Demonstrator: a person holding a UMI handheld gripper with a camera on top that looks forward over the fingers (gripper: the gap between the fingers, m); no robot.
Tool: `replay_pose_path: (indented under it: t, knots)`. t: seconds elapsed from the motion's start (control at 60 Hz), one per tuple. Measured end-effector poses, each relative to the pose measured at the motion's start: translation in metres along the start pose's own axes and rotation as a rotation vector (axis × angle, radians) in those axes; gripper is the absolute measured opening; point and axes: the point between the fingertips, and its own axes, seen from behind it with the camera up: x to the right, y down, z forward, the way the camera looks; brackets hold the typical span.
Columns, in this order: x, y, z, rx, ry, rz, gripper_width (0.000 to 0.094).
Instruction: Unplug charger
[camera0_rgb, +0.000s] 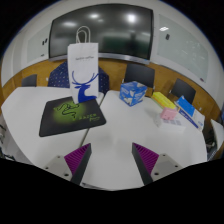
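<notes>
Gripper open, nothing between the fingers, purple pads facing each other with a clear gap. It hangs above the near edge of the white surface, well back from everything on it.

Charger: can't pick it out. No plug, cable or socket readable in this view. Candidates are the small items at the right side of the surface, but too small to tell.

On the surface: dark mat with green print ahead and left of the fingers; white paper bag with blue deer print standing upright behind the mat; blue box further back, centre-right; yellow item and pink item to the right, near a blue-and-white box. Chairs beyond the surface, dark screen on the far wall.

Step, as a judgement: search/approach, no grasp begun. Next move calls for locating the charger and its socket, likely swinging toward the right-hand cluster, then closing in with fingers apart and lined up on the plug body.
</notes>
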Motion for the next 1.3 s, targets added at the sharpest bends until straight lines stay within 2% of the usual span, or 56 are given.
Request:
replay_pose_path:
  t: [0.15, 0.417, 0.6, 0.833, 1.3]
  knots:
    - [0.040, -0.007, 0.002, 0.035, 0.073, 0.048, 0.0855]
    - [0.156, -0.012, -0.001, 0.088, 0.228, 0.170, 0.0854]
    - [0.214, -0.019, -0.001, 0.166, 0.306, 0.205, 0.0859]
    - [0.230, -0.047, 0.036, 0.301, 0.248, 0.181, 0.0855]
    - [0.250, -0.091, 0.150, 0.361, 0.181, 0.191, 0.0855]
